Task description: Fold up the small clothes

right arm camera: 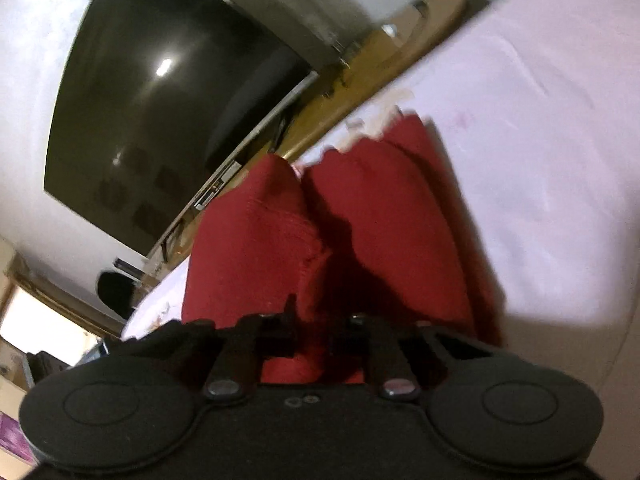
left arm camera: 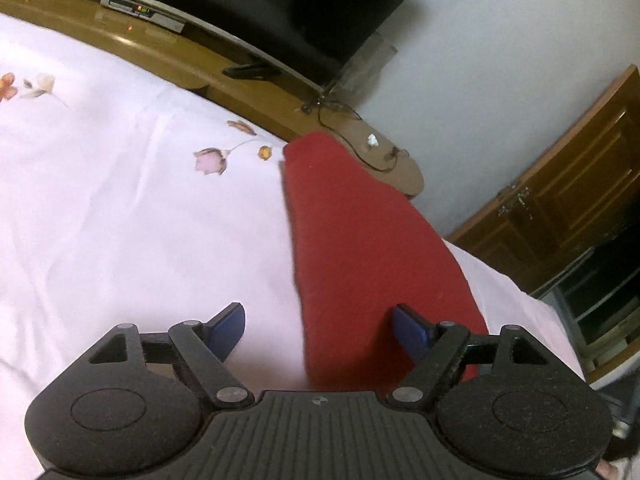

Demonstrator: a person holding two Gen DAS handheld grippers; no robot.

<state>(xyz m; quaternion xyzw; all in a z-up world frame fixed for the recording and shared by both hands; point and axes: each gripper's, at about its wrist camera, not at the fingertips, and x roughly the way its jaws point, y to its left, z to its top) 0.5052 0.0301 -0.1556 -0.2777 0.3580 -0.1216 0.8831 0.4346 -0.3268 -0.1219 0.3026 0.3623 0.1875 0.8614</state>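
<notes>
With the red garment [right arm camera: 360,220] pinched between the right gripper [right arm camera: 320,320] fingers and its edge lying between the spread left gripper [left arm camera: 320,324] fingers, the fold could be dragged askew if only one corner is lifted.

Both views are evenly, softly lit from indoor light. The left wrist view is fairly sharp at the centre, though the red garment [left arm camera: 360,240] has a smeared edge and the pale bed sheet [left arm camera: 100,200] nears overexposure. A small glare spot sits on the wooden desk [left arm camera: 124,42]. The right wrist view is heavily motion-blurred; a lamp reflection glints on the dark television screen [right arm camera: 164,67], and deep shadow fills the red folds by the claw. Fisheye bending curves straight edges, with black corners.
</notes>
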